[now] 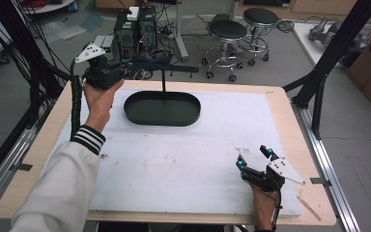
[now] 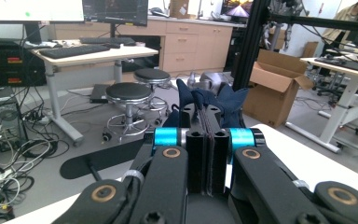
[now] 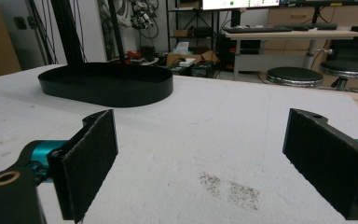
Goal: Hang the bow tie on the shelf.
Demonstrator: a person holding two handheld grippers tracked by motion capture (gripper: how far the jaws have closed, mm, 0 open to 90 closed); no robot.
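Right claw (image 3: 200,163) agape over mat (image 3: 223,126); tray (image 3: 107,86) beyond.

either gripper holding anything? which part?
Left gripper is shut on the dark blue cloth, pinched at its edge. Right gripper holds nothing, jaws open.
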